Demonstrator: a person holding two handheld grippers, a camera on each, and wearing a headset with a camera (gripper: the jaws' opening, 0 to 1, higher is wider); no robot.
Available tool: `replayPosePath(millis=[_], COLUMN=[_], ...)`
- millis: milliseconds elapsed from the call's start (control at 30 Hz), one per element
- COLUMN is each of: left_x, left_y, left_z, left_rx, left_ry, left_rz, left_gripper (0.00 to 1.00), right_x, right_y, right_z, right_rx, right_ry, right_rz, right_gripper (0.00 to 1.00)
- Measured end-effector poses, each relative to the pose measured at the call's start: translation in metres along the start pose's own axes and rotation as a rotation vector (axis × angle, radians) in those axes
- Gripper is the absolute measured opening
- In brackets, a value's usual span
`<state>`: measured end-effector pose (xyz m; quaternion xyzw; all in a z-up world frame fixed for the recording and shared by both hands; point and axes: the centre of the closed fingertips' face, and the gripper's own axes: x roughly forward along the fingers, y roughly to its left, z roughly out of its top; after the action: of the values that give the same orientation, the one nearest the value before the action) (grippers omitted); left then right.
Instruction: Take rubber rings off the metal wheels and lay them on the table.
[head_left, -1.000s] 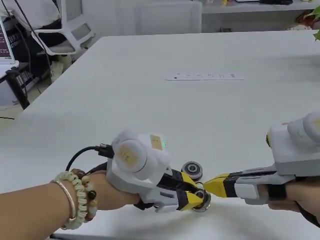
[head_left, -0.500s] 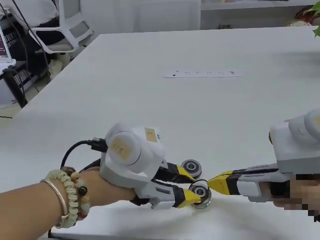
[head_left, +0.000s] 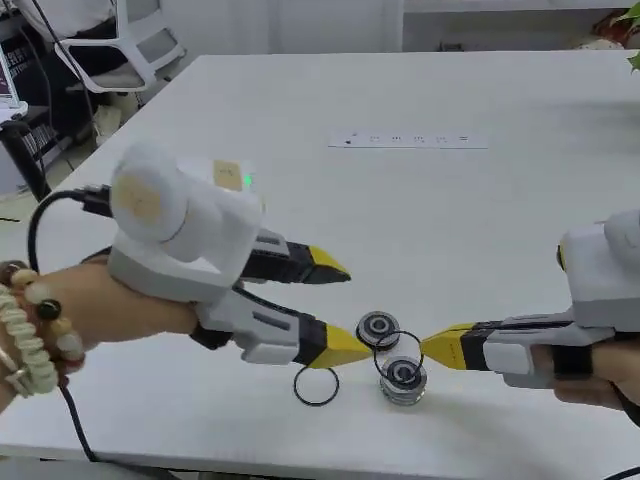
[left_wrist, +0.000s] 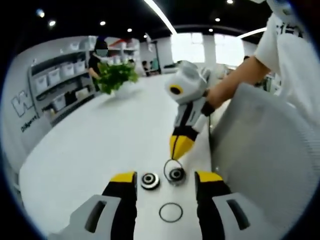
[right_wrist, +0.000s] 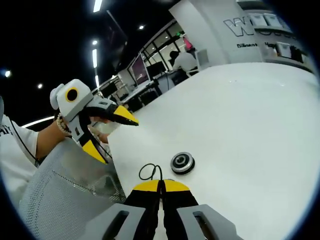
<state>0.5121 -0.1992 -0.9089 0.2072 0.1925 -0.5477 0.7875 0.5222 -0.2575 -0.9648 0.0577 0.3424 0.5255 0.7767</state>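
Black against the table's (head_left: 420, 230) near edge, one ring (head_left: 297, 386) now lies flat since the left gripper (head_left: 352, 310) opened wide and lifted, while the right gripper (head_left: 430, 350) pinches a second ring (head_left: 378, 352) over the nearer wheel (head_left: 403, 375), ready to lay down.

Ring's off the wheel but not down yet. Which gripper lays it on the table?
Right. The right gripper is shut on the rubber ring, low over the table; the left gripper is open, higher up, holding nothing.
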Motion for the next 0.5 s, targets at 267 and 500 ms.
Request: replayPosePath(millis=[267,500], left_x=[-0.059,-0.092], left_y=[0.007,0.008], left_z=[0.000,-0.010], left_rx=[-0.031,-0.121], left_ry=[-0.042,-0.106], left_rz=[0.107,0.239], left_gripper=[0.61,0.68], right_x=[-0.018,-0.036], right_y=[0.006,0.008], right_z=[0.008,0.029], right_rx=[-0.046,-0.036], right_ry=[0.001,-0.029], right_rz=[-0.027,-0.052], right_gripper=[0.00,0.00])
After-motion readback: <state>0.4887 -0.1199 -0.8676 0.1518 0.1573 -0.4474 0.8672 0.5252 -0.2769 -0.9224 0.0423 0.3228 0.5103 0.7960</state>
